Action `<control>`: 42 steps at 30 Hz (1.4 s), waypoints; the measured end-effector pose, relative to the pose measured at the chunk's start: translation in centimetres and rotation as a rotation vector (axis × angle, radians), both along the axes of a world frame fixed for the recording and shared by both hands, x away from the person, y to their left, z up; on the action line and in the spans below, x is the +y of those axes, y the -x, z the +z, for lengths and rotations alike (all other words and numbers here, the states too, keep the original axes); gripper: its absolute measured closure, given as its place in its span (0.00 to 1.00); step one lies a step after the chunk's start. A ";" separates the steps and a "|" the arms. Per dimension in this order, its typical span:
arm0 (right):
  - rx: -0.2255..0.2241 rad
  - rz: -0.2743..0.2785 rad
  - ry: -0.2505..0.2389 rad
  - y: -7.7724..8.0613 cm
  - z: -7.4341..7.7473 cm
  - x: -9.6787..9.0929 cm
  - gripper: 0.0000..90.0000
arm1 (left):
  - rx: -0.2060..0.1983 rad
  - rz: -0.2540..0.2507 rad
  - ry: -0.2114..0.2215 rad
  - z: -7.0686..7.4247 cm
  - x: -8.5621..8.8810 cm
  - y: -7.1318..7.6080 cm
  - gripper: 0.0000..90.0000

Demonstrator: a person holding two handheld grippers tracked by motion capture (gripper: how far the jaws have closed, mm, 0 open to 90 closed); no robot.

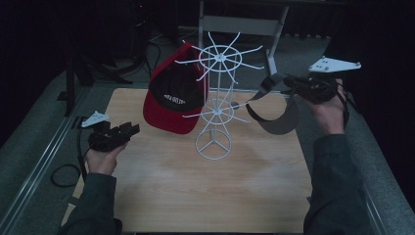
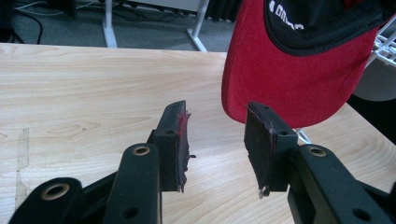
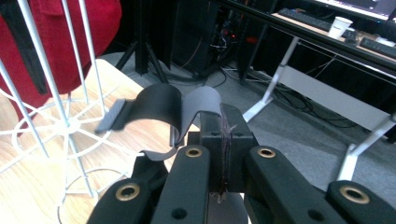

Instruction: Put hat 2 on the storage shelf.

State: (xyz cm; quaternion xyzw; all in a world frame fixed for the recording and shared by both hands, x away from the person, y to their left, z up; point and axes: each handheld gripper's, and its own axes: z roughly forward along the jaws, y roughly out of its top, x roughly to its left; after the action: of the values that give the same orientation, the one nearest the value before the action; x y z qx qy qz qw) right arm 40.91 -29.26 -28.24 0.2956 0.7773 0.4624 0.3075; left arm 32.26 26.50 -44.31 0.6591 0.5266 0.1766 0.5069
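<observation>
A white wire hook rack (image 1: 215,107) stands mid-table on the wooden tabletop (image 1: 171,196). A red cap with a black front (image 1: 171,98) hangs on its left side. My right gripper (image 1: 286,83) is raised at the rack's right, shut on the band of a grey visor (image 1: 276,120) that droops below it. In the right gripper view the jaws (image 3: 224,116) pinch the visor (image 3: 163,105) next to the rack's arms (image 3: 70,123). My left gripper (image 1: 132,128) rests low at the table's left, open and empty. The left gripper view has the open gripper (image 2: 217,112) facing the red cap (image 2: 289,79).
Grey carpet surrounds the table. A metal desk frame (image 1: 240,24) stands behind it, and a cable loop (image 1: 63,174) lies on the floor at the left. A tripod leg (image 1: 73,83) rises at the back left. A paper cup (image 3: 338,25) sits on a far desk.
</observation>
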 end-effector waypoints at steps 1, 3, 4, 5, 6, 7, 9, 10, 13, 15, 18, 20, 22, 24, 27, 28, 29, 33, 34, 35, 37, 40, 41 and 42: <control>0.000 -0.002 0.000 0.0 0.1 -0.1 0.99 | 0.001 0.000 0.001 0.0 0.0 0.0 0.66; -0.006 -0.009 0.001 0.1 0.2 -0.4 0.99 | 0.001 0.000 -0.002 0.0 0.0 0.0 0.66; -0.006 -0.011 -0.002 0.2 0.2 -0.5 0.99 | 0.001 -0.001 0.000 0.0 0.0 0.0 0.66; -0.008 -0.012 -0.002 0.2 0.3 -0.6 0.99 | 0.001 -0.001 -0.001 0.0 0.0 0.0 0.66; -0.010 -0.013 -0.002 0.3 0.4 -0.7 0.99 | 0.001 -0.001 0.000 0.0 -0.1 0.0 0.66; -0.010 -0.013 -0.003 0.4 0.4 -0.8 0.99 | 0.001 -0.002 0.000 0.0 -0.1 0.0 0.66; -0.015 -0.008 -0.003 0.6 0.6 -0.9 0.99 | 0.001 -0.002 0.001 0.0 -0.1 0.0 0.66; -0.018 -0.004 -0.004 0.7 0.7 -1.0 0.99 | 0.000 -0.002 0.001 0.0 -0.1 0.0 0.66; -0.030 0.011 -0.006 1.0 1.1 -1.1 0.99 | -0.001 -0.003 0.000 0.0 -0.2 0.0 0.66; -0.041 0.023 -0.007 1.3 1.4 -1.2 0.99 | 0.000 -0.004 0.001 0.0 -0.2 -0.1 0.66; -0.048 0.040 -0.008 1.6 1.7 -1.2 0.99 | 0.000 -0.006 -0.002 0.0 -0.3 -0.1 0.66; -0.052 0.050 -0.001 1.8 1.9 -1.2 0.99 | 0.001 -0.009 -0.002 0.0 -0.3 -0.1 0.66; -0.057 0.062 0.002 1.9 2.0 -1.1 0.99 | 0.002 -0.010 -0.001 0.0 -0.4 -0.1 0.66; -0.062 0.073 0.005 2.1 2.2 -1.0 0.99 | 0.001 -0.008 -0.003 0.1 -0.3 -0.1 0.66; -0.072 0.091 0.004 2.3 2.7 -0.9 0.99 | 0.001 -0.006 -0.001 0.0 -0.3 -0.1 0.66; -0.076 0.096 0.005 2.4 2.8 -0.9 0.99 | 0.002 -0.007 -0.003 0.0 -0.3 -0.1 0.66; -0.076 0.096 0.005 2.4 2.8 -0.9 0.99 | 0.002 -0.007 -0.003 0.0 -0.3 -0.1 0.66; -0.096 0.118 -0.008 2.7 3.5 -0.6 0.99 | 0.003 -0.010 -0.002 0.0 -0.3 -0.2 0.66; -0.098 0.121 -0.008 2.7 3.6 -0.6 0.99 | 0.003 -0.010 -0.002 0.0 -0.3 -0.2 0.66; -0.099 0.127 -0.011 2.7 3.8 -0.5 0.99 | 0.002 -0.010 -0.001 0.0 -0.4 -0.2 0.66; -0.108 0.137 -0.015 2.8 4.1 -0.3 0.99 | 0.002 -0.010 0.000 0.0 -0.3 -0.1 0.66; -0.116 0.147 -0.017 2.9 4.4 -0.1 0.99 | 0.002 -0.009 0.000 0.0 -0.3 -0.1 0.66; -0.120 0.150 -0.017 3.0 4.5 0.0 0.99 | 0.002 -0.009 0.000 0.0 -0.3 -0.1 0.66; -0.120 0.150 -0.017 3.0 4.5 0.0 0.99 | 0.003 -0.008 0.001 -0.1 -0.3 -0.1 0.66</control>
State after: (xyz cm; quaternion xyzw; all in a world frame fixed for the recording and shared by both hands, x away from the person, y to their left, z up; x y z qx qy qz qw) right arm 37.95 -29.27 -23.70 0.2108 0.7736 0.5075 0.3155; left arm 32.40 26.24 -44.40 0.6611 0.5249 0.1734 0.5074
